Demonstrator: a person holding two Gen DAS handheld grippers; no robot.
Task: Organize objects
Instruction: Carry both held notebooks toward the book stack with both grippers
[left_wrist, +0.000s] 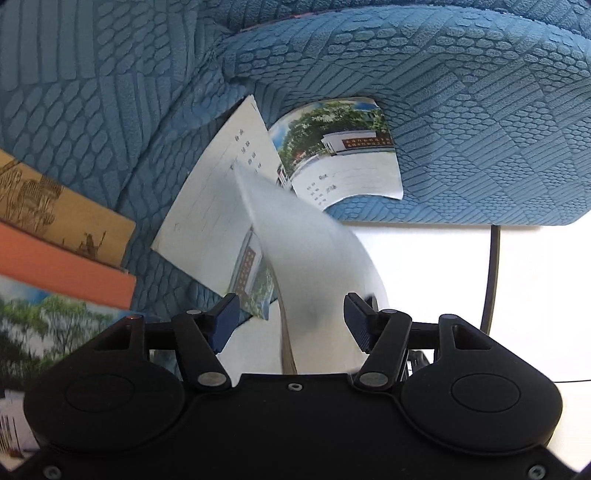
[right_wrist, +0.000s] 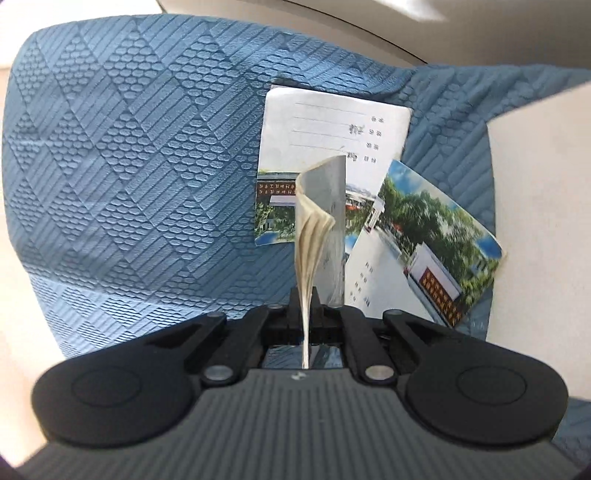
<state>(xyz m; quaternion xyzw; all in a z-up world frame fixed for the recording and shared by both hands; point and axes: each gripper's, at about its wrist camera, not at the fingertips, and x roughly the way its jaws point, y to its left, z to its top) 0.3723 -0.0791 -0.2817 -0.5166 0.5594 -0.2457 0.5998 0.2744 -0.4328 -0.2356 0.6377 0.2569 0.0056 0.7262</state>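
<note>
**Carrying a pinched booklet to the pile**

Right gripper (right_wrist: 306, 306) is clamped on a booklet (right_wrist: 314, 221), which sags. Left gripper (left_wrist: 291, 314) stands open around that booklet's page, pads clear. Beyond, two booklets (right_wrist: 332, 147) lie on the blue cushion (right_wrist: 129, 147). Support the sag; lower flat, edges aligned.

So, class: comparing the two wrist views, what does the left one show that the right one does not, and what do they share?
Only the left wrist view shows the stacked books at its left edge and the open left gripper around a white booklet. Only the right wrist view shows the right gripper shut on a thin booklet seen edge-on. Both show two photo-cover notebooks lying on the blue textured cover.
</note>
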